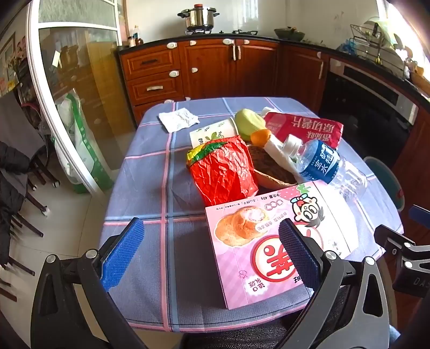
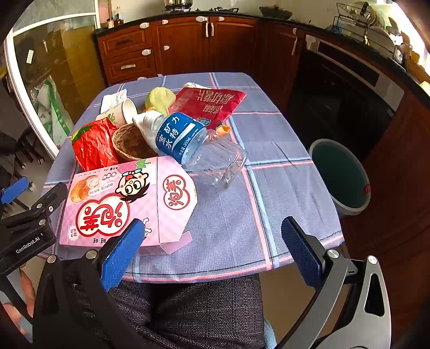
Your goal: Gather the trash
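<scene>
Two grippers, left gripper [image 1: 211, 251] and right gripper [image 2: 212, 251], both wide open, empty, near pink box [image 2: 113, 204], bin [image 2: 341, 175] far right.

The wicker basket [image 1: 271, 171] is largely covered by the red wrapper [image 1: 223, 171], a white tissue [image 1: 279, 155] and the plastic bottle [image 1: 322, 163]; its contents cannot be made out. The pink box [image 1: 268, 241] is partly masked by a pad of the left hand-held gripper [image 1: 211, 251]. The paper cup [image 2: 126, 111] is half hidden. The bucket [image 2: 341, 177] is cut by the worktop [image 2: 268, 214] edge. Items in the dish rack [image 2: 362, 24] are too small to tell.
</scene>
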`<state>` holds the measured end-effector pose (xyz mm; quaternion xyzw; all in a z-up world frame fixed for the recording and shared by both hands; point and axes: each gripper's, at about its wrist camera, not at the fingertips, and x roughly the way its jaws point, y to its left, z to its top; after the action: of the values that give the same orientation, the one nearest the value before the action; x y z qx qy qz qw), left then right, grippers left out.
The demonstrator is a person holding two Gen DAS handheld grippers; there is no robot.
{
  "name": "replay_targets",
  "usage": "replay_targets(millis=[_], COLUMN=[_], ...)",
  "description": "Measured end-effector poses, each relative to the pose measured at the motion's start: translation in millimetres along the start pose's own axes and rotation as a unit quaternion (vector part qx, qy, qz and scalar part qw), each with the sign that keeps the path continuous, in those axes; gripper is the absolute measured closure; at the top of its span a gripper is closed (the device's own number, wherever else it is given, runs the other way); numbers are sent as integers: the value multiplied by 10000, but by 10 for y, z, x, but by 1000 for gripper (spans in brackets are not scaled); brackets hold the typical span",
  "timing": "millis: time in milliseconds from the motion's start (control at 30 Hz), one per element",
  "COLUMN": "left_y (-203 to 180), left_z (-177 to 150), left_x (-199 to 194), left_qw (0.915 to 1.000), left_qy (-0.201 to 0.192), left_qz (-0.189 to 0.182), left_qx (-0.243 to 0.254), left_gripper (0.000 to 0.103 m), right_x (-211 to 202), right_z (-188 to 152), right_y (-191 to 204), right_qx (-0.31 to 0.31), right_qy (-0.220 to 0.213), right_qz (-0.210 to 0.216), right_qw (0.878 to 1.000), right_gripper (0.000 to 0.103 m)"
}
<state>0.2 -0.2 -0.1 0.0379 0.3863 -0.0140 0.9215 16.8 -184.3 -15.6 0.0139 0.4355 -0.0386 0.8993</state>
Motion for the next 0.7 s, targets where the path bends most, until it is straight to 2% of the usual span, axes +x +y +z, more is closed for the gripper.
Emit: replay_targets(millis=[700], left_y=[45], left_z=[-6], left_x=[-70], left_qw=[10000], left_qy=[-73], left_qz=[-26], left_qx=[-18], left_gripper=[3], right_x=[4], right_z=[22], right_y=[1], right_qx=[-40], right_qy=[-13], right_qz=[-33], right_qw=[10000], right_gripper=[5])
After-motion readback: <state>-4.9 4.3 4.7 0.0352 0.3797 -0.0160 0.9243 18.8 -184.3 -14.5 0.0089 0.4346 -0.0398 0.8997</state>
